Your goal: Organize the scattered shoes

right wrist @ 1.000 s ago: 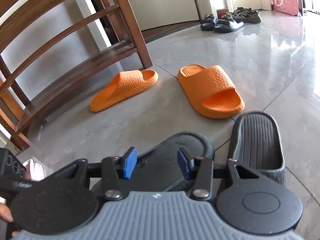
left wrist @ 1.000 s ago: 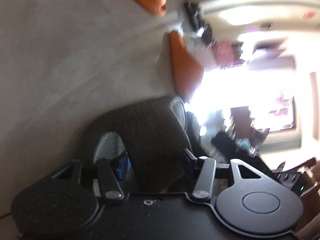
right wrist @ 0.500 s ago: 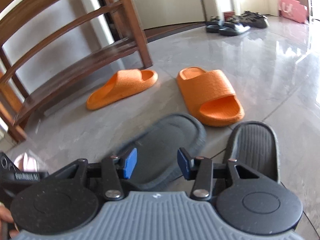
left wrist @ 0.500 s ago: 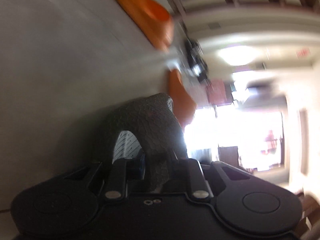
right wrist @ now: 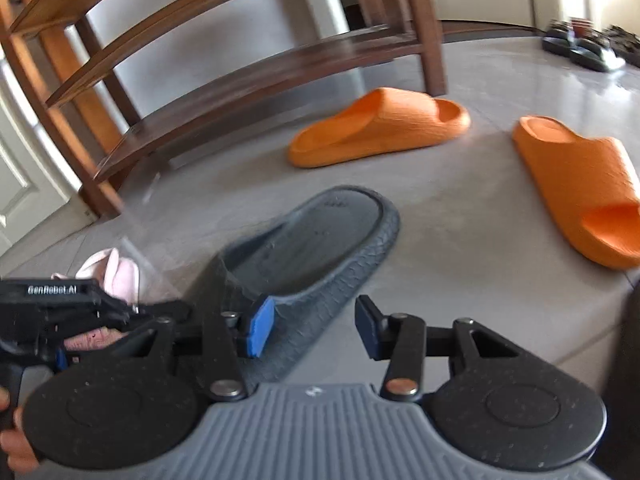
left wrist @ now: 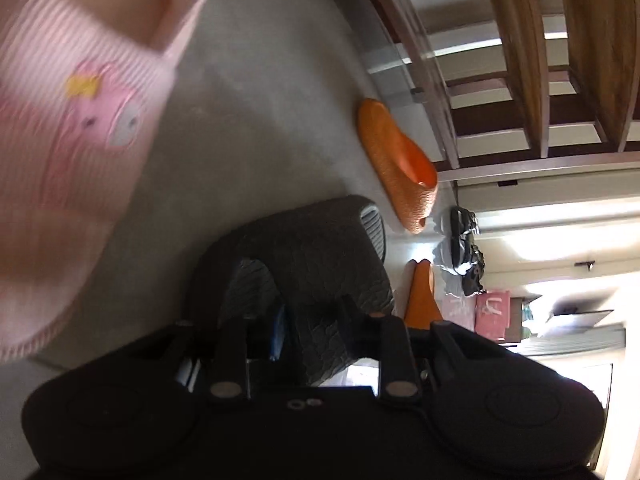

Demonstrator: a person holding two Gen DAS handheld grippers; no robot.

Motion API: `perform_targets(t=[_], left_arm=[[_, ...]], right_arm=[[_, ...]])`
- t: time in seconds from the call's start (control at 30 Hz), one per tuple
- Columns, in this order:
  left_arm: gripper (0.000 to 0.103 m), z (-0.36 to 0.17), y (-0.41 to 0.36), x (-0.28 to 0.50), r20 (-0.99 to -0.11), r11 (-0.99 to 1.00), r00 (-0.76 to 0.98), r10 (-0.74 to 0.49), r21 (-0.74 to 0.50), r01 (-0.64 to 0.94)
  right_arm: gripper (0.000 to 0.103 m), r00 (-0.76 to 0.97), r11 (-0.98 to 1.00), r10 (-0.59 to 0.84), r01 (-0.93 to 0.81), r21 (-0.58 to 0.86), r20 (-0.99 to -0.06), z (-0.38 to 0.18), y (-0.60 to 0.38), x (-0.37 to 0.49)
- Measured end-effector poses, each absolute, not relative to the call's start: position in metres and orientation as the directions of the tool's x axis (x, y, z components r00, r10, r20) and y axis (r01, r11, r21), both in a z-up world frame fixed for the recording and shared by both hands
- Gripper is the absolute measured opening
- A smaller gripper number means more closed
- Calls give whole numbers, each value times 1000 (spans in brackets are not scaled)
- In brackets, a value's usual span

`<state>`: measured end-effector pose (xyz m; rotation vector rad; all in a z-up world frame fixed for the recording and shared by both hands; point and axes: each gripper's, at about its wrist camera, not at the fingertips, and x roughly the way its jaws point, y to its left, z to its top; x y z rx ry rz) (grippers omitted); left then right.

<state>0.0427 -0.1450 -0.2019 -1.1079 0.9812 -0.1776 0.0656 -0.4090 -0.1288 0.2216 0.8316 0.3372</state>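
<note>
My left gripper (left wrist: 308, 332) is shut on the strap of a dark grey slide slipper (left wrist: 316, 256) and holds it off the floor. The same slipper (right wrist: 316, 248) shows in the right wrist view, tilted, with the left gripper body (right wrist: 80, 312) at its toe end. My right gripper (right wrist: 310, 328) is open and empty, just in front of that slipper. Two orange slides lie on the grey floor: one (right wrist: 380, 128) near the wooden shoe rack (right wrist: 224, 80), the other (right wrist: 580, 188) to the right. A pink striped slipper (left wrist: 68, 128) lies close at the left.
The rack's lower shelf (right wrist: 280, 76) is bare wood. Dark sandals (right wrist: 580, 46) sit by the far wall. The edge of a second dark slipper (right wrist: 624, 380) shows at the far right. A pink bag (left wrist: 494, 316) stands far off.
My left gripper closed on the grey slipper and lifted it leftward towards the rack. The right wrist view swung left, so the second grey slipper slid to the frame's edge.
</note>
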Motion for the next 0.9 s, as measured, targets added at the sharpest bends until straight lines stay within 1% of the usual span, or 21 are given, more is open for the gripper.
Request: perform_targets(t=[0.13, 0.2, 0.3, 0.33, 0.4, 0.43, 0.47, 0.5, 0.57, 0.6, 0.63, 0.7, 0.73, 0.8, 0.87, 0.9], left_arm=[[28, -198, -156, 41, -594, 507, 549, -589, -800, -322], [27, -193, -162, 38, -622, 547, 489, -611, -779, -308], [30, -173, -169, 38, -664, 636, 387, -639, -740, -219], [30, -161, -171, 39, -678, 677, 365, -637, -719, -154], [31, -131, -175, 47, -699, 758, 366, -615, -652, 27], [33, -115, -178, 55, -701, 782, 371, -609, -610, 131], [37, -105, -183, 64, -704, 789, 361, -612, -577, 213], [39, -89, -191, 80, -712, 784, 334, -617, -518, 343], [42, -70, -207, 103, -739, 742, 278, -614, -421, 521], [43, -61, -217, 112, -762, 690, 225, -607, -365, 626], [44, -57, -224, 116, -779, 637, 178, -601, -333, 695], [46, -54, -247, 125, -836, 493, 89, -541, -230, 839], [46, -56, -260, 130, -864, 432, 71, -499, -177, 884], [46, -62, -279, 138, -896, 355, 42, -442, -132, 925], [46, -72, -302, 148, -928, 258, -7, -372, -111, 960], [46, -78, -315, 153, -943, 195, -59, -326, -128, 972]], right_arm=[[50, 609, 924, 370, -162, 346, -702, -132, -418, 66], [50, 609, 929, 350, -131, 345, -712, -132, -425, 64], [50, 621, 938, 328, -123, 325, -712, -131, -431, 62], [50, 620, 941, 322, -126, 314, -715, -131, -430, 62], [50, 620, 945, 313, -125, 304, -719, -131, -431, 64], [50, 622, 944, 311, -118, 307, -719, -132, -432, 64], [50, 625, 946, 304, -109, 305, -719, -132, -433, 66], [50, 629, 947, 297, -100, 304, -719, -132, -434, 66], [50, 637, 948, 286, -78, 309, -716, -132, -437, 66], [51, 641, 946, 283, -63, 319, -714, -132, -440, 65], [51, 643, 944, 283, -53, 327, -712, -132, -442, 63], [51, 648, 941, 282, -44, 335, -708, -132, -447, 60], [51, 649, 939, 286, -43, 341, -706, -132, -451, 57], [51, 653, 938, 285, -40, 344, -702, -131, -458, 50], [51, 659, 939, 278, -34, 342, -699, -130, -464, 45], [51, 662, 940, 274, -30, 341, -698, -129, -466, 43]])
